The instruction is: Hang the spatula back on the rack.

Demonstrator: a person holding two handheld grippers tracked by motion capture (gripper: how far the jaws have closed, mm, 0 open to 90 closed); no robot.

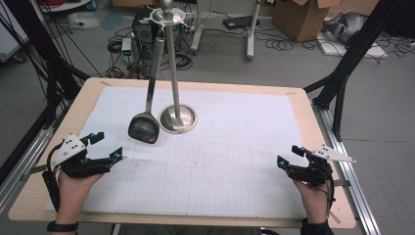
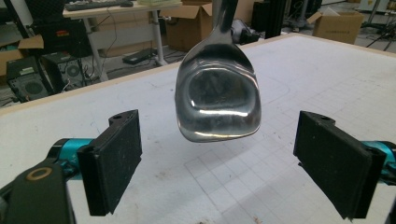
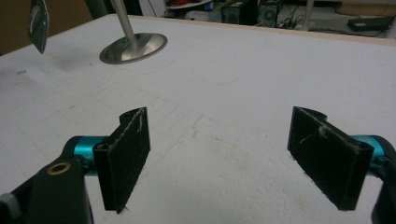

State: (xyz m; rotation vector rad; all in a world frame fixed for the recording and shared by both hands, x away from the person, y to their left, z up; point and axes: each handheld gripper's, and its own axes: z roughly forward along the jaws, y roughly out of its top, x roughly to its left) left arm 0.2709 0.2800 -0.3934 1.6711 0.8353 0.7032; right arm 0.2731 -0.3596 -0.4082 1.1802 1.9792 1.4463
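Observation:
A steel stand with a round base and a tall pole rises from the middle back of the white gridded mat. From its top ring hangs a metal spatula, blade down, just above the mat. My left gripper is open at the left front, jaws pointing at the spatula blade, which hangs a short way ahead of them. My right gripper is open at the right front, nothing between its jaws. The stand base and the spatula blade's edge lie far ahead of it.
The mat covers a wooden table with rails along both sides. Beyond the far edge the floor holds cables, a computer case and a cardboard box. A black frame leg stands at the right back corner.

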